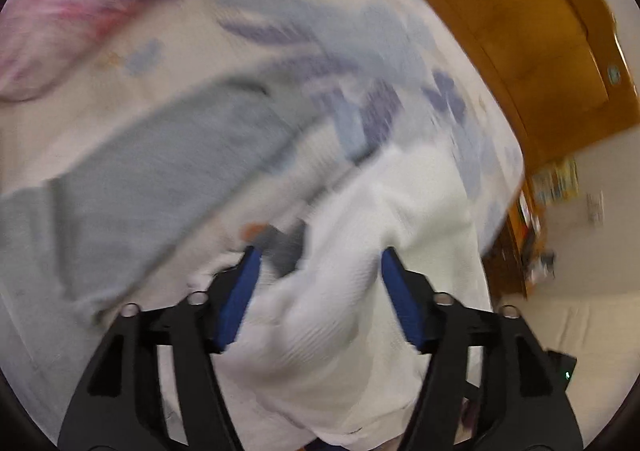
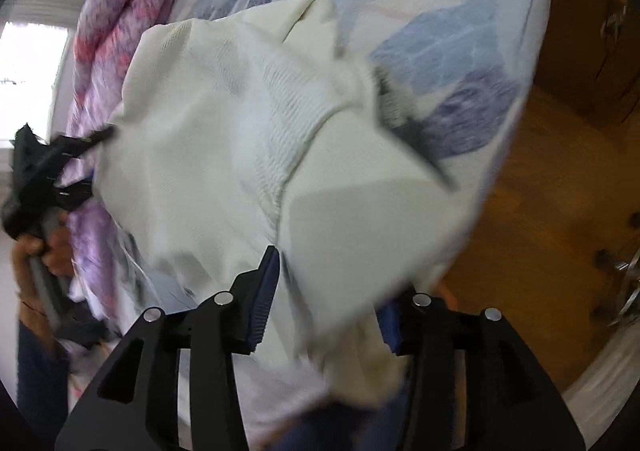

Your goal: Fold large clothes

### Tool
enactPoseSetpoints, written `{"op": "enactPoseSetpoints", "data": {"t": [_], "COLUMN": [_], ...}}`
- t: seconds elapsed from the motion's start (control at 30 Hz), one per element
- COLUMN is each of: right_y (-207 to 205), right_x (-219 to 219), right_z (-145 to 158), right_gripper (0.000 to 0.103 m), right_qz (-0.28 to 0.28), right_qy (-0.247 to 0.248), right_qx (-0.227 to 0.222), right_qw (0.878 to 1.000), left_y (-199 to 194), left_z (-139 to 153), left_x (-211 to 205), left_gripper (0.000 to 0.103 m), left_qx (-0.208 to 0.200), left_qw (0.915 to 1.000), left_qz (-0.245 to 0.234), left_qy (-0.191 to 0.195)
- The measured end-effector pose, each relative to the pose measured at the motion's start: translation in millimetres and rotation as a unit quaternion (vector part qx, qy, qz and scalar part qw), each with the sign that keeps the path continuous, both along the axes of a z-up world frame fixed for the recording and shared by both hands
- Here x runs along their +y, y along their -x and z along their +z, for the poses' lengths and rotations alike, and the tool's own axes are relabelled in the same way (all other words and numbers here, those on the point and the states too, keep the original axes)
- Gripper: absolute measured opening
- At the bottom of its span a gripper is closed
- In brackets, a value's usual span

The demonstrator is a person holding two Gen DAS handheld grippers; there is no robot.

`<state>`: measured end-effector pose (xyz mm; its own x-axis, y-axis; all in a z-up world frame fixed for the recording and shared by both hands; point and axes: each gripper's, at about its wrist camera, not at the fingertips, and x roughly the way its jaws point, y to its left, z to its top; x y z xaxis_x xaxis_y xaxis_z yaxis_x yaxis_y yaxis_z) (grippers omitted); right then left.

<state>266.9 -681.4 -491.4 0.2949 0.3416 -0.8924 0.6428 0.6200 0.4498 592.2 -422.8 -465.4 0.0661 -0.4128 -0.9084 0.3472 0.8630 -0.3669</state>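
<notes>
White ribbed knit, the large garment (image 1: pixel 344 291), lies bunched on the bed (image 1: pixel 168 63), over a sheet printed with blue and purple shapes. Both views are blurred, so fine detail is lost.

Left gripper (image 1: pixel 316 275): its 2 blue-padded fingers (image 1: pixel 240 295) stand wide apart, with a hump of the white cloth rising between them. The pads look clear of the fabric on both sides, so I judge it is holding nothing, though the blur leaves some doubt.

Right gripper (image 2: pixel 332 291): 1 blue pad shows plainly at the left; the other is mostly hidden under a flap of the garment (image 2: pixel 240 139). The fingers are spread, and cloth lies across the gap. Whether that flap is merely draped over or lightly caught, I cannot tell. In this view the left gripper (image 2: pixel 48 171) shows at the garment's far edge, held in the person's hand (image 2: pixel 52 247).

A grey garment (image 1: pixel 160 179) lies flat on the bed just beside the white one. A pink and purple quilt (image 1: pixel 80 3) is heaped along the far side, and a wooden cabinet (image 1: pixel 540 31) stands next to the bed.

As for progress, the white garment shows overlapping layers and slanting creases but no neat rectangle. I judge the folding to be partway at most: some cloth is doubled over, yet the edges are not squared, and further folds and smoothing remain.
</notes>
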Motion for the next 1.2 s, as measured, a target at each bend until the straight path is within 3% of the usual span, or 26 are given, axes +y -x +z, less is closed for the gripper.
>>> {"op": "enactPoseSetpoints", "data": {"t": [0.07, 0.13, 0.2, 0.27, 0.37, 0.4, 0.47, 0.53, 0.63, 0.73, 0.9, 0.97, 1.03, 1.17, 1.2], "right_y": [2, -4, -22, -40, -68, -73, -79, -76, -76, -78, -85, -94, -108, -171, -192], "right_x": [-6, 0, 18, 39, 61, 66, 70, 67, 61, 48, 31, 16, 5, -2, 0], "right_z": [23, 44, 65, 64, 33, 14, -17, -48, -73, -86, -56, -18, 9, 25, 24], "right_gripper": [0.045, 0.046, 0.052, 0.066, 0.068, 0.068, 0.069, 0.069, 0.067, 0.067, 0.066, 0.065, 0.058, 0.019, 0.016], "right_qz": [0.055, 0.104, 0.168, 0.216, 0.257, 0.263, 0.271, 0.277, 0.303, 0.3, 0.298, 0.288, 0.268, 0.252, 0.257], "right_qy": [0.05, 0.077, 0.109, 0.122, 0.126, 0.123, 0.119, 0.1, 0.11, 0.087, 0.055, 0.057, 0.048, 0.028, 0.032], "right_qx": [0.004, -0.027, -0.065, -0.085, -0.068, -0.05, -0.009, 0.026, 0.043, 0.038, 0.047, 0.007, -0.028, -0.08, -0.084], "right_qw": [0.997, 0.991, 0.977, 0.965, 0.956, 0.956, 0.955, 0.955, 0.946, 0.949, 0.952, 0.956, 0.962, 0.964, 0.962], "left_y": [7, 19, 36, 57, 67, 64, 54, 46, 32, 28, 47, 69, 91, 148, 161], "left_z": [26, 43, 50, 39, 0, -23, -49, -59, -69, -72, -54, -41, -37, -43, -49], "left_x": [16, 23, 17, 5, -8, -8, -10, -11, -17, -23, -7, 9, 18, 18, 15], "left_gripper": [0.066, 0.066, 0.066, 0.066, 0.066, 0.066, 0.066, 0.066, 0.066, 0.066, 0.066, 0.068, 0.068, 0.068, 0.068], "left_qx": [-0.022, -0.027, -0.01, 0.025, 0.06, 0.086, 0.094, 0.105, 0.129, 0.132, 0.104, 0.088, 0.085, 0.075, 0.079], "left_qw": [0.9994, 0.9992, 0.9996, 0.9993, 0.9982, 0.996, 0.9946, 0.993, 0.9905, 0.9904, 0.9931, 0.993, 0.9918, 0.9904, 0.9895], "left_qz": [0.024, 0.025, 0.016, -0.003, 0.007, 0.025, 0.036, 0.043, 0.043, 0.037, 0.054, 0.07, 0.08, 0.088, 0.096], "left_qy": [0.006, 0.014, 0.02, 0.029, -0.003, -0.01, -0.025, -0.033, -0.022, -0.023, 0.006, 0.035, 0.052, 0.076, 0.074]}}
